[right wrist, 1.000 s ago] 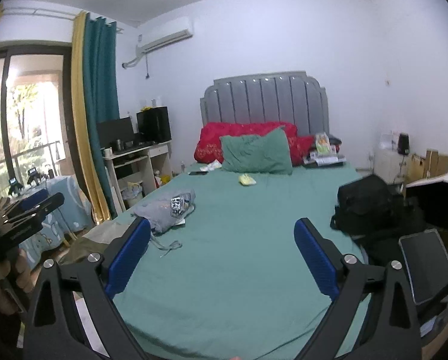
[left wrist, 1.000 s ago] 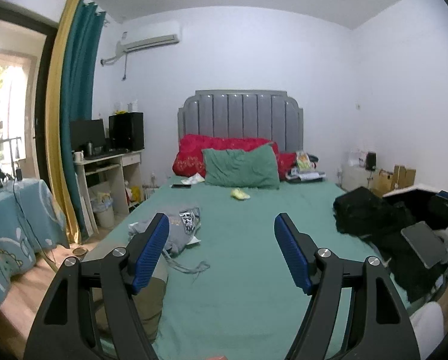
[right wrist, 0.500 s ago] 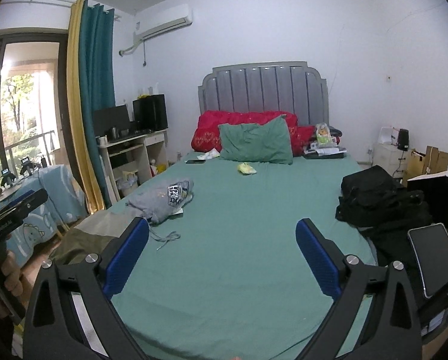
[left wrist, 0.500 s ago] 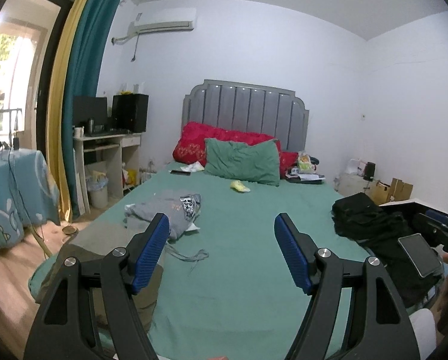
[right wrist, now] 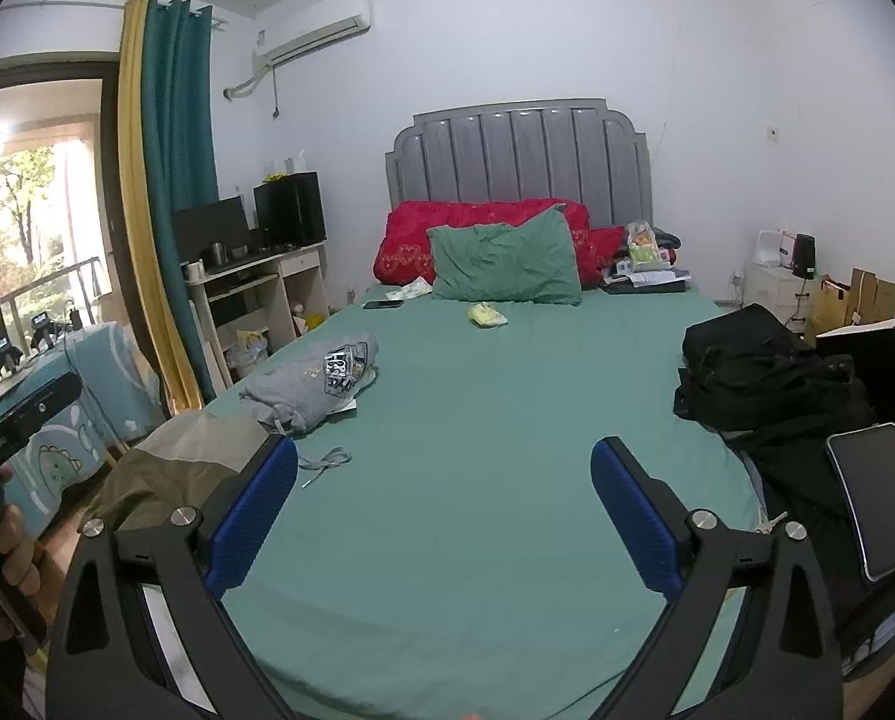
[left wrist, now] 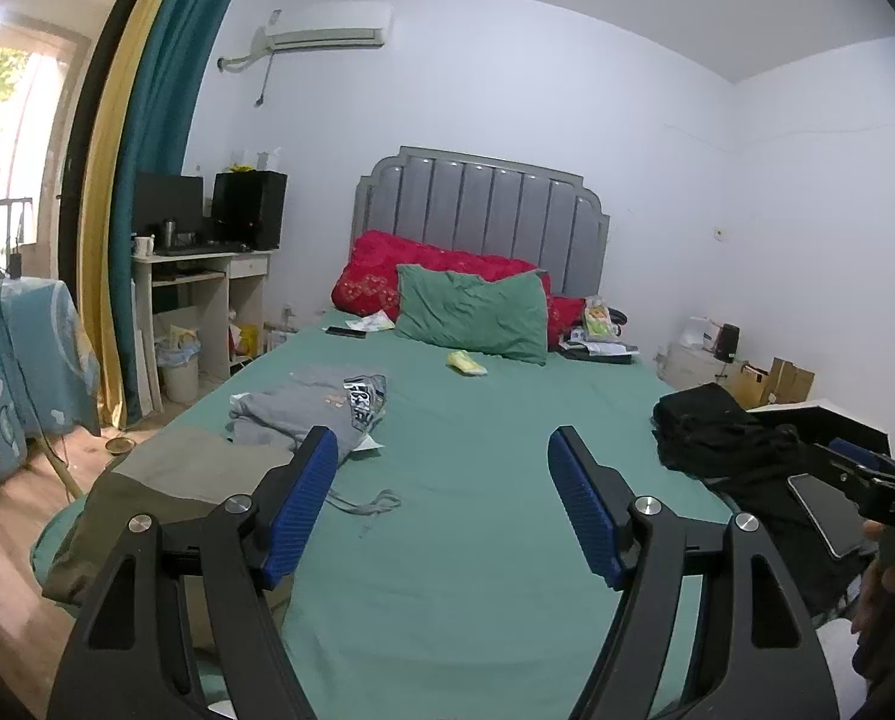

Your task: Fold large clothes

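A bed with a green sheet (left wrist: 477,468) (right wrist: 477,456) fills both views. On its left side lies a crumpled grey sweatshirt (left wrist: 315,405) (right wrist: 309,384) with a printed patch and loose drawstrings. An olive-green garment (left wrist: 165,480) (right wrist: 177,468) hangs over the near left corner. A heap of black clothes (left wrist: 723,438) (right wrist: 753,372) sits on the right edge. My left gripper (left wrist: 441,471) is open over the near sheet, nothing between its blue pads. My right gripper (right wrist: 444,480) is open too, empty, above the sheet's near middle.
A green pillow (right wrist: 504,264), a red quilt (right wrist: 483,222) and a grey headboard stand at the far end. A phone (right wrist: 876,504) lies on the black heap. A desk with monitor (left wrist: 207,276) and a blue-covered table (left wrist: 21,354) stand left. A small yellow item (right wrist: 486,315) rests mid-bed.
Both grippers have sunk and moved a little nearer the bed, so the bed fills more of each view. The left view has rolled slightly. The jaws kept their width.
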The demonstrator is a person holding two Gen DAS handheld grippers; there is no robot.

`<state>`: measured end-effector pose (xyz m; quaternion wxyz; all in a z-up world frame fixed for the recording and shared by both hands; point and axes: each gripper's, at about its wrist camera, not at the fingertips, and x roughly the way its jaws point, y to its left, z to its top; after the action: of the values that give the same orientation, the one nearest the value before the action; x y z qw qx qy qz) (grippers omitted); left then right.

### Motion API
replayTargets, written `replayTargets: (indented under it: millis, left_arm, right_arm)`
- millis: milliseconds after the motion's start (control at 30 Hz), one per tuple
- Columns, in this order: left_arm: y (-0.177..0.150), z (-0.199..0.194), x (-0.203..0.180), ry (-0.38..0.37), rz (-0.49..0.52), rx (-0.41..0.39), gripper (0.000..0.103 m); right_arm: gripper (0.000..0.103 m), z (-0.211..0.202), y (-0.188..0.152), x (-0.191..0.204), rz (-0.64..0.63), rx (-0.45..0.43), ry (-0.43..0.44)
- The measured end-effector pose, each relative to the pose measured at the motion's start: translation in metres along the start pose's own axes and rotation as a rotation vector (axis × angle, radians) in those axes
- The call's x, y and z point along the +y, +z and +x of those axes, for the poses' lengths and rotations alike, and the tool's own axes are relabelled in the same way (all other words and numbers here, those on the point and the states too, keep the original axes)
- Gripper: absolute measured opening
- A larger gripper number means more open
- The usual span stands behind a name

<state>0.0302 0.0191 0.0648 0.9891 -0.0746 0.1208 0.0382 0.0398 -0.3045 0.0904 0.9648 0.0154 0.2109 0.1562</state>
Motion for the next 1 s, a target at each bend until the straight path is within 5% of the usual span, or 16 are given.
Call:
replayTargets:
  millis: [1000]
  left_arm:
    - [0.0066, 0.0031, 0.0041, -0.012, 0.005, -0.005, 0.076]
  right_arm:
    - [0.097, -0.0026, -0.0019, 0.0027, 0.001, -0.015, -0.005]
